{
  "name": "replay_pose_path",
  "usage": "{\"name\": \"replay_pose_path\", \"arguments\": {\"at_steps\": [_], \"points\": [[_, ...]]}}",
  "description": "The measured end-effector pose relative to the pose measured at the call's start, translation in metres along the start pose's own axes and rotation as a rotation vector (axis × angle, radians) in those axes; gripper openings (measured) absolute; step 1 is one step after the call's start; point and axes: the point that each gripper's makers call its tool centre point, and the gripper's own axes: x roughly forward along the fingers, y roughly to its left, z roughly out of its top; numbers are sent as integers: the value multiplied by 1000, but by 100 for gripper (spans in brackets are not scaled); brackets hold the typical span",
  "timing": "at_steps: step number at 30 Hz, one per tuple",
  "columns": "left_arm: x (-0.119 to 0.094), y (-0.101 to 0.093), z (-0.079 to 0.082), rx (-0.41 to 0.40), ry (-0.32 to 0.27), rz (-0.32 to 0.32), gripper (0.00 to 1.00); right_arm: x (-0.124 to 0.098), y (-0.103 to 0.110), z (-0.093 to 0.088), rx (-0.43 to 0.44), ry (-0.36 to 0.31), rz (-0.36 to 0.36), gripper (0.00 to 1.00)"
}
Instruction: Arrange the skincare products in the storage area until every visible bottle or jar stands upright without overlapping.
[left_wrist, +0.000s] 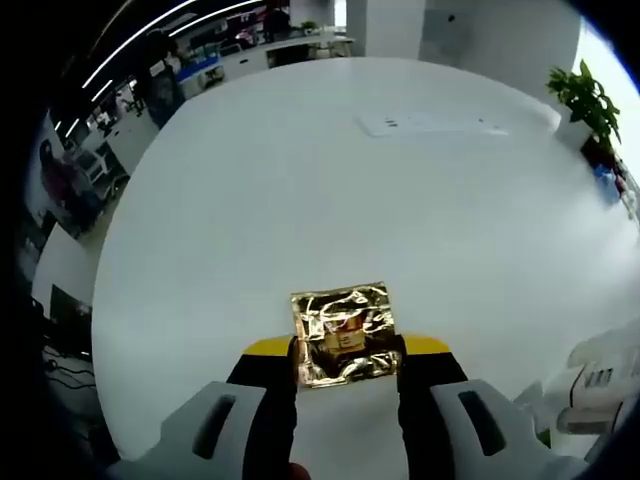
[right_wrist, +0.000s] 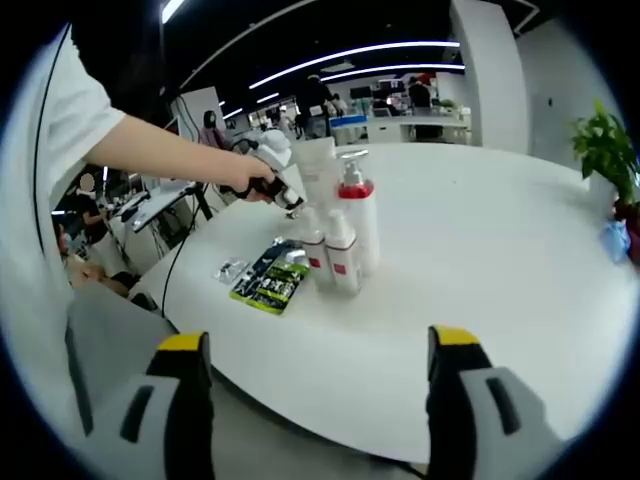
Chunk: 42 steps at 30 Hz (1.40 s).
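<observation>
1. A gold foil sachet (left_wrist: 342, 333), crinkled and shiny with a small dark label at its middle, is pinched between the left claw (left_wrist: 347, 352) tips above the white worktop (left_wrist: 300, 200), at 6 o'clock in the left gripper view.
2. A tall white pump bottle with a red collar (right_wrist: 357, 215) stands upright near the middle of the right gripper view.
3. Two smaller white bottles with red bands (right_wrist: 331, 255) stand upright, touching its front.
4. A green-and-black flat packet (right_wrist: 272, 280) lies flat at 9 o'clock from the bottles, just beside them.
5. A small silvery sachet (right_wrist: 231, 269) lies flat just beyond the packet.
</observation>
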Motion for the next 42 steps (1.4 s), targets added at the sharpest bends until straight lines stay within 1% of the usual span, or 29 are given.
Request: {"name": "replay_pose_path", "arguments": {"at_steps": [9,19,22,27,34,38,42], "points": [[-12,9,2,3,-10,14,35,0,0,1,-6,-2,1,89],[-19,18,1,-19,-17,30,35,0,1,0,-20,-2,0,89],[-22,20,0,-10,-15,40,35,0,1,1,-25,-2,-1,89],[-26,21,-4,-14,-19,40,35,0,1,1,-32,-1,0,89],[-31,26,-20,-24,-9,43,35,0,2,1,-39,-3,-3,89],[-36,25,-31,-27,-5,48,35,0,2,1,-42,-3,-2,88],[-38,20,-52,-44,11,37,35,0,3,1,-47,-2,1,88]]}}
